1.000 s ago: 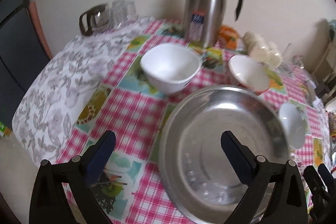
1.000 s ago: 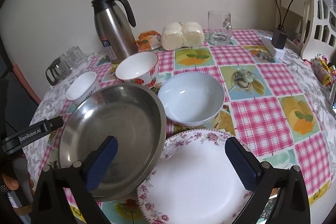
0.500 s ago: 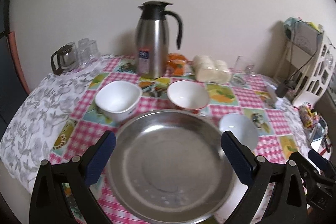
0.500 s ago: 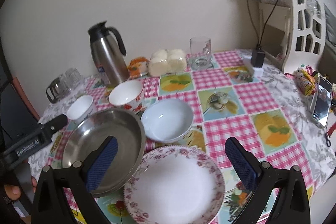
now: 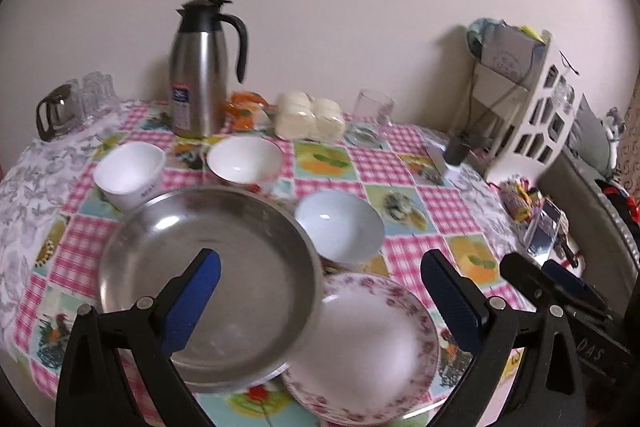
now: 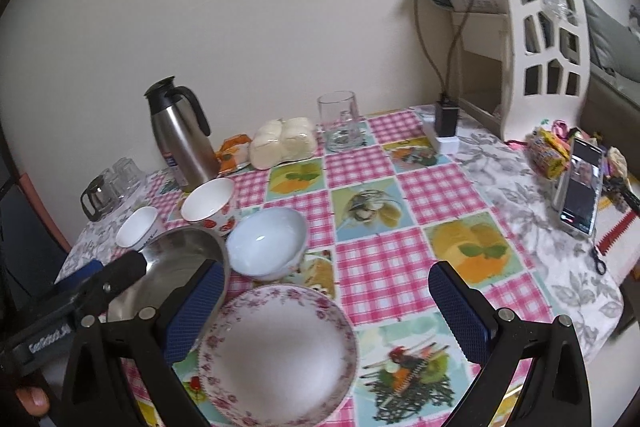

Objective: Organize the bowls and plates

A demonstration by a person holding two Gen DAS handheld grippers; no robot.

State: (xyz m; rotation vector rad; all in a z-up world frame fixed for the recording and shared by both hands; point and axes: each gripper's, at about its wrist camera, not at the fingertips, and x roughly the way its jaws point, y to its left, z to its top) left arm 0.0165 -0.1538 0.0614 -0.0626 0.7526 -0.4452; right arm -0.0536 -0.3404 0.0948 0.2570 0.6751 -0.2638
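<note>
I held both grippers, left point(image 5: 320, 301) and right point(image 6: 328, 307), spread and empty above the pan point(image 5: 208, 283) and plate point(image 6: 276, 355), choosing a first pick.

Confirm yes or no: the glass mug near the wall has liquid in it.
No: in the right wrist view the glass mug stands upright and clear, with the wall and the checked tablecloth showing through it.

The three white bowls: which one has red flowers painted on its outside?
The middle bowl, nearest the steel jug; the small square one and pale blue-white one look plain.
</note>
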